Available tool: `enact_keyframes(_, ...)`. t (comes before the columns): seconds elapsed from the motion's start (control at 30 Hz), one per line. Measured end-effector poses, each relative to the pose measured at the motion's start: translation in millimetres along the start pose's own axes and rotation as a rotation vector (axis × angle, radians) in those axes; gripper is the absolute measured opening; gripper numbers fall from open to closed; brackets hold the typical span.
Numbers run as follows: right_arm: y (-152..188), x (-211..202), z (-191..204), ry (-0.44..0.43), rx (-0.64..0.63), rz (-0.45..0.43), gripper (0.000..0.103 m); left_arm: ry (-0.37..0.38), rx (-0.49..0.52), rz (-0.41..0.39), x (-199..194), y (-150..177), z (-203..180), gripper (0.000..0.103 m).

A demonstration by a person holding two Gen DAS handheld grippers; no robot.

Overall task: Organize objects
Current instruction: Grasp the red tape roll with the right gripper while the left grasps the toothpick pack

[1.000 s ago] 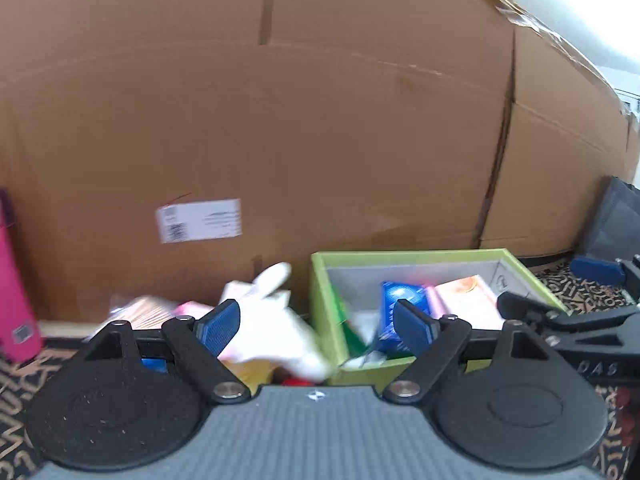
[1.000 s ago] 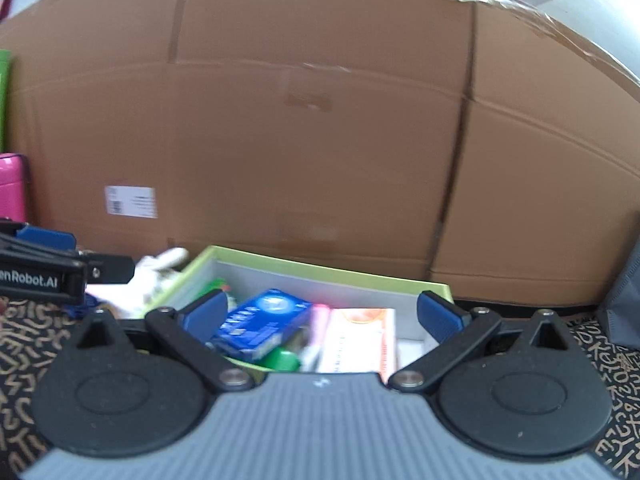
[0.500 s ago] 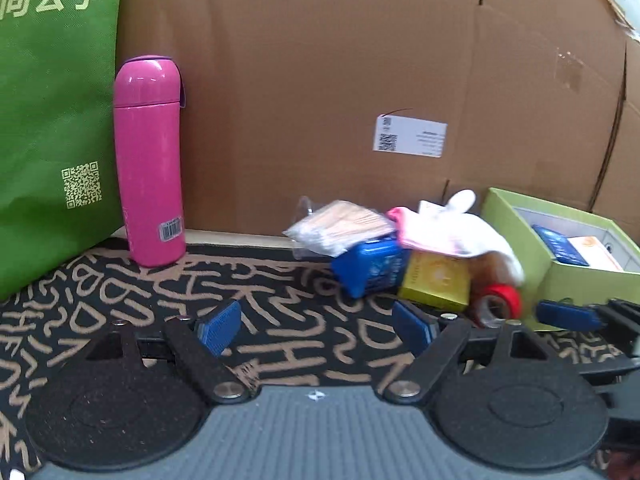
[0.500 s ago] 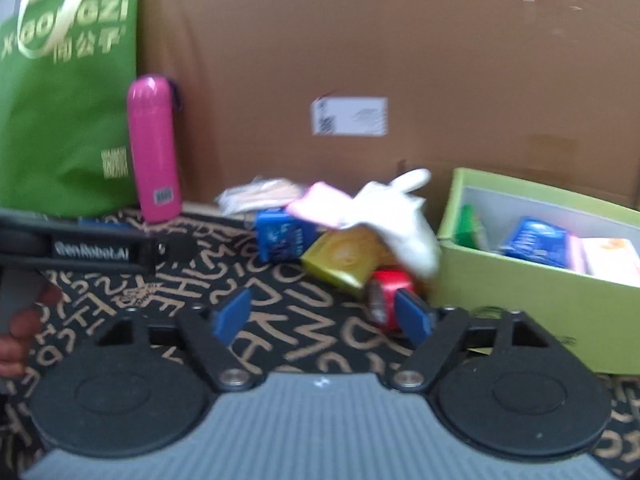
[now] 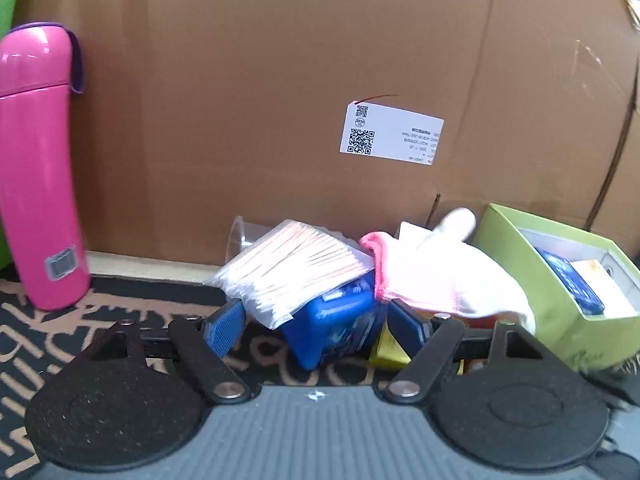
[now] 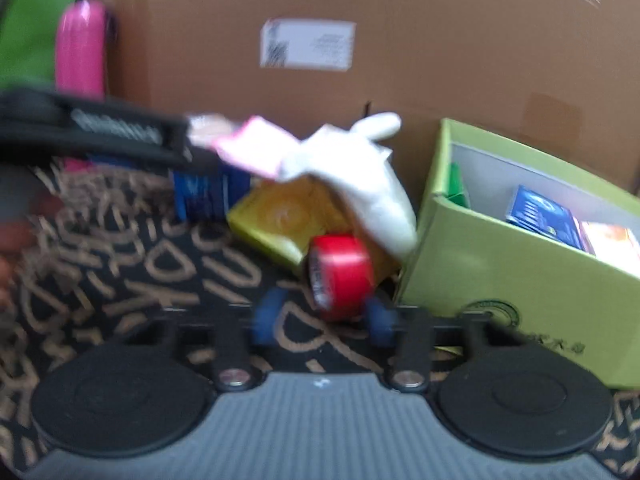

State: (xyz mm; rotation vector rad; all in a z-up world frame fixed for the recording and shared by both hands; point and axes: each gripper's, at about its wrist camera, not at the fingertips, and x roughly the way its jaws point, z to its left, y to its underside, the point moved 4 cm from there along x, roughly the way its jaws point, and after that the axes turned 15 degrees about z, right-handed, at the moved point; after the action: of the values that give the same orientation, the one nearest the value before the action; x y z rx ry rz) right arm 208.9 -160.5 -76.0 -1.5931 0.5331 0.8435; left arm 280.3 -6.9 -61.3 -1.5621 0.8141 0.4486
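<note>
A pile lies on the patterned mat: a bag of cotton swabs (image 5: 292, 264), a blue box (image 5: 340, 320), a white glove with pink cuff (image 5: 440, 276), a yellow box (image 6: 288, 216) and a red tape roll (image 6: 340, 276). My left gripper (image 5: 316, 328) is open, its fingers either side of the blue box. My right gripper (image 6: 320, 320) is open, its blurred fingers either side of the red tape roll. A green box (image 6: 500, 272) at the right holds a blue packet (image 6: 540, 216) and an orange one.
A large cardboard wall (image 5: 280, 100) stands close behind everything. A pink bottle (image 5: 36, 168) stands at the left, beside a green bag (image 6: 36, 20). The left gripper's body (image 6: 100, 128) shows in the right wrist view.
Both grippers have moved forward toward the pile. The left now frames the blue box, the right frames the red tape roll with its fingers closer together.
</note>
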Motion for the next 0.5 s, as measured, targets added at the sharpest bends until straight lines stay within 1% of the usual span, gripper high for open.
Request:
enact_keyframes(0.07,7.4,-10.4,-1.0,-0.030,-0.001,-0.001,0.018,-0.009,-0.009,0.003,6.3,-4.7,-2.4,0.081)
enact_keyframes(0.13,17.2,-22.1,0.1,-0.070,-0.016,0.002,0.018,0.002,-0.014,0.003,11.1,-7.5,-3.9,0.081)
enact_keyframes(0.17,22.9,-28.3,0.4,-0.089,-0.025,0.001,0.018,0.010,-0.017,0.009,12.8,-7.7,-4.2,0.076)
enact_keyframes(0.2,28.4,-33.7,0.8,-0.101,-0.040,0.002,0.018,0.033,-0.020,0.017,14.2,-7.4,-4.2,0.054)
enact_keyframes(0.23,33.8,-39.3,1.7,-0.108,-0.049,0.006,0.018,0.053,-0.019,0.033,15.1,-5.5,-4.9,0.045)
enact_keyframes(0.27,38.4,-43.5,0.7,-0.118,-0.051,0.008,0.018,0.058,-0.015,0.044,15.3,-2.6,-5.5,0.034)
enact_keyframes(0.3,41.6,-47.8,-0.7,-0.130,-0.051,0.011,0.018,0.073,-0.006,0.052,14.7,1.5,-6.4,0.019)
enact_keyframes(0.33,43.7,-51.1,-0.8,-0.139,-0.048,0.015,0.018,0.095,0.003,0.064,13.6,6.8,-7.1,0.010)
enact_keyframes(0.37,44.9,-52.9,-1.5,-0.146,-0.044,0.015,0.018,0.109,0.002,0.075,12.0,12.1,-7.4,0.006)
enact_keyframes(0.47,48.1,-59.9,-2.6,-0.154,-0.036,0.012,0.018,0.146,0.006,0.085,-3.9,34.1,-10.3,0.006)
enact_keyframes(0.5,49.6,-60.7,-3.8,-0.158,-0.034,0.012,0.018,0.146,0.016,0.075,-11.6,40.0,-11.3,0.007)
